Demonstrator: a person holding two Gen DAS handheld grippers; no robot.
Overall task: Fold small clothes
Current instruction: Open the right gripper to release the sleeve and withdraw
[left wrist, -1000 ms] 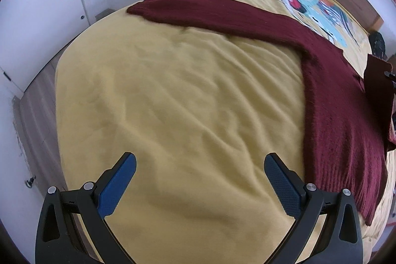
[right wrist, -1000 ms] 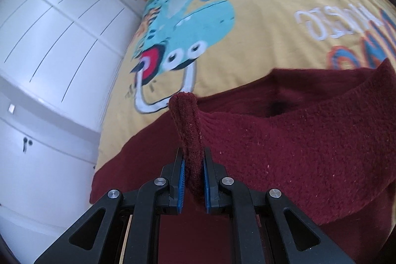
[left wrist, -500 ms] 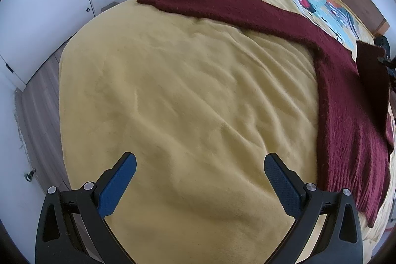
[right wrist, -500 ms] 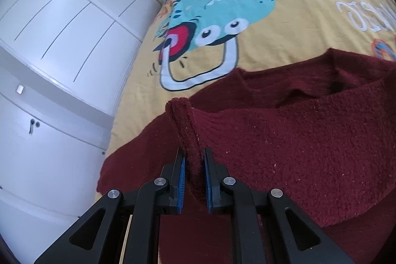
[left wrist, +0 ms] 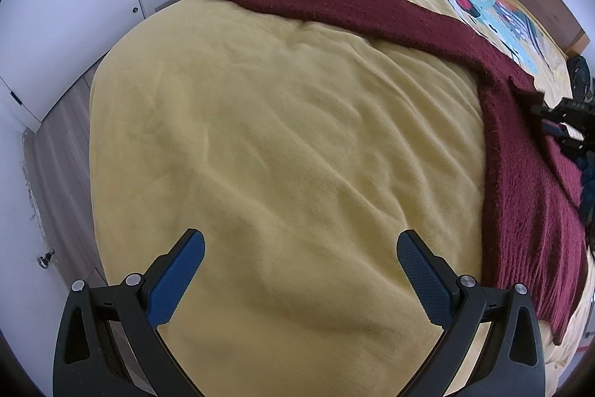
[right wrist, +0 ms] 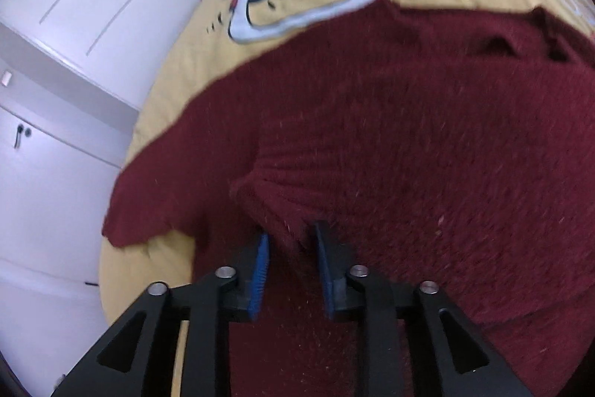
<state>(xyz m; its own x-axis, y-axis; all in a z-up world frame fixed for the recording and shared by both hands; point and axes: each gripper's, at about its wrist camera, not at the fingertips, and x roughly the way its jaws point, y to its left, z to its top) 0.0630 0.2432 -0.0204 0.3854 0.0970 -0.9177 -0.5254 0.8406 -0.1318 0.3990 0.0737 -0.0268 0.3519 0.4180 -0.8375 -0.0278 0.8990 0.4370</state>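
1. Yellow bedspread (left wrist: 282, 144) covers the bed – maroon sweater (left wrist: 520, 144) spread along its right side.
2. Left gripper (left wrist: 299, 270) hovers spread wide, empty.
3. Right gripper (right wrist: 290, 248) – blurred; fingers seemingly parted around a sweater fold.

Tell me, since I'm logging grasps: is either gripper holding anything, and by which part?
The right gripper has the maroon sweater's folded-over edge between its partly parted fingers; grip uncertain. The left gripper holds nothing.

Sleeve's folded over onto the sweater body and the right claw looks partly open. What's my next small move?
Probably open the right claw fully and back it off: the sleeve end already rests on the maroon sweater, between parted fingers. The left claw hangs open over bare yellow bedspread.
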